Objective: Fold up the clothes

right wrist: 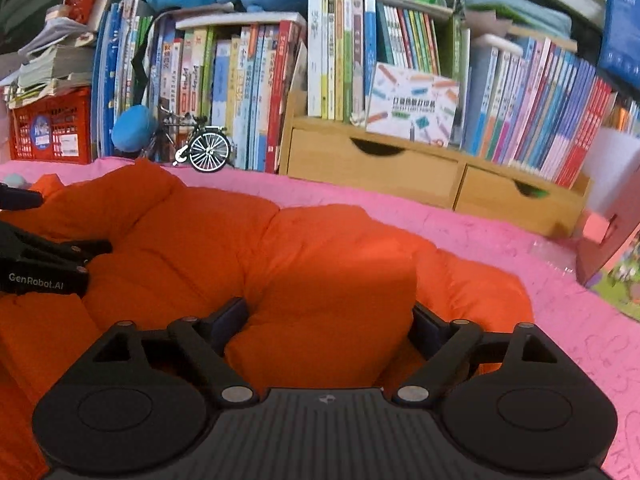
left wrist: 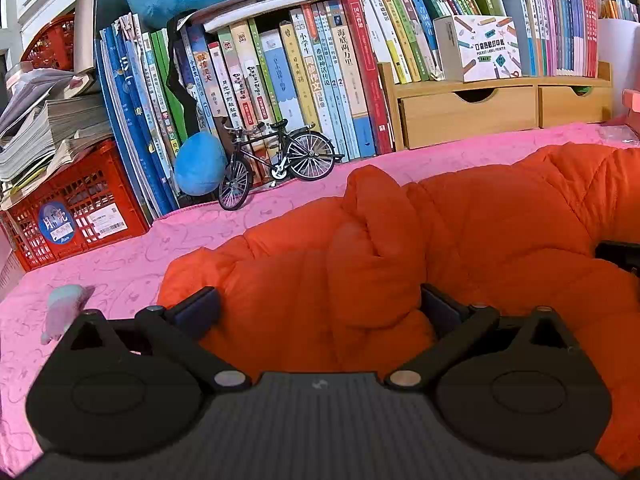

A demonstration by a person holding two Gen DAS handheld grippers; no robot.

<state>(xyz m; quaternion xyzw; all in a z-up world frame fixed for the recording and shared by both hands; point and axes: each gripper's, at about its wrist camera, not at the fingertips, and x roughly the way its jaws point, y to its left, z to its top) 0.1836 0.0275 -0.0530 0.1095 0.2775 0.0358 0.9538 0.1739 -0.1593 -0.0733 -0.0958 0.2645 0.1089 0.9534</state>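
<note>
An orange puffy jacket (left wrist: 460,232) lies bunched on the pink cloth (left wrist: 120,256). My left gripper (left wrist: 320,308) is open wide, with a thick fold of the jacket bulging between its fingers (left wrist: 198,306). My right gripper (right wrist: 328,316) is also open wide, its fingers (right wrist: 230,318) on either side of a padded fold of the same jacket (right wrist: 320,248). The left gripper's body shows at the left edge of the right wrist view (right wrist: 36,272). A corner of the right gripper shows at the right edge of the left wrist view (left wrist: 622,254).
Rows of upright books (left wrist: 280,80) and wooden drawers (left wrist: 468,114) stand behind the cloth. A model bicycle (left wrist: 276,160), a blue plush ball (left wrist: 200,164) and a red crate (left wrist: 76,216) stand at the back left. A small pale toy (left wrist: 64,308) lies left. A pink box (right wrist: 608,232) stands right.
</note>
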